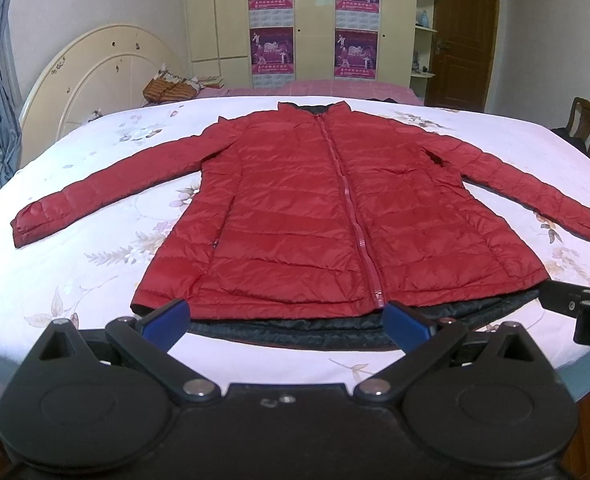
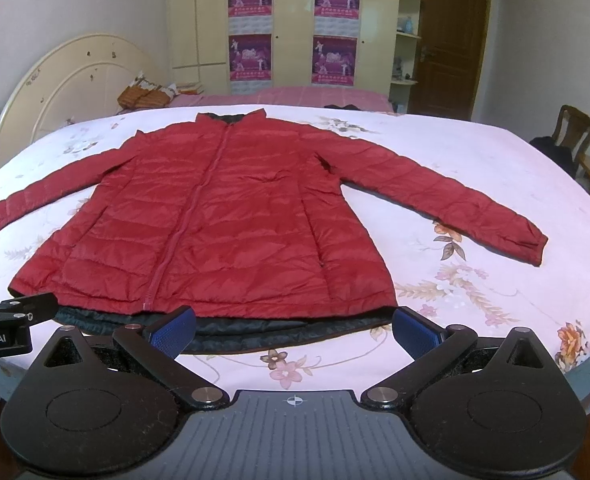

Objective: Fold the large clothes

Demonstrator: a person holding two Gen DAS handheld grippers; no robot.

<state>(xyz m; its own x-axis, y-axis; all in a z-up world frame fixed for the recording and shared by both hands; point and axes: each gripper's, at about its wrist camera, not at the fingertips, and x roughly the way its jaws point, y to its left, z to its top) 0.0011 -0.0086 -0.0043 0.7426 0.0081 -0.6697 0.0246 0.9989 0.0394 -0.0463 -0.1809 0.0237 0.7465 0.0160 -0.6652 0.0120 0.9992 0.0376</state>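
A red quilted jacket [image 1: 315, 208] lies flat and zipped on the bed, front up, both sleeves spread out to the sides. Its dark lining [image 1: 295, 326] shows below the hem. It also shows in the right wrist view [image 2: 223, 220]. My left gripper [image 1: 287, 320] is open and empty, held just short of the hem near its middle. My right gripper [image 2: 295, 330] is open and empty, held just short of the hem's right part. Each gripper shows at the other view's edge: the right one [image 1: 583, 308], the left one [image 2: 11, 316].
The bed [image 1: 75, 288] has a white floral sheet and a cream headboard [image 1: 95, 76] at the left. A pink bed [image 1: 335, 88] and wardrobe stand behind. A wooden chair [image 1: 583, 124] and door [image 1: 463, 32] are at the right.
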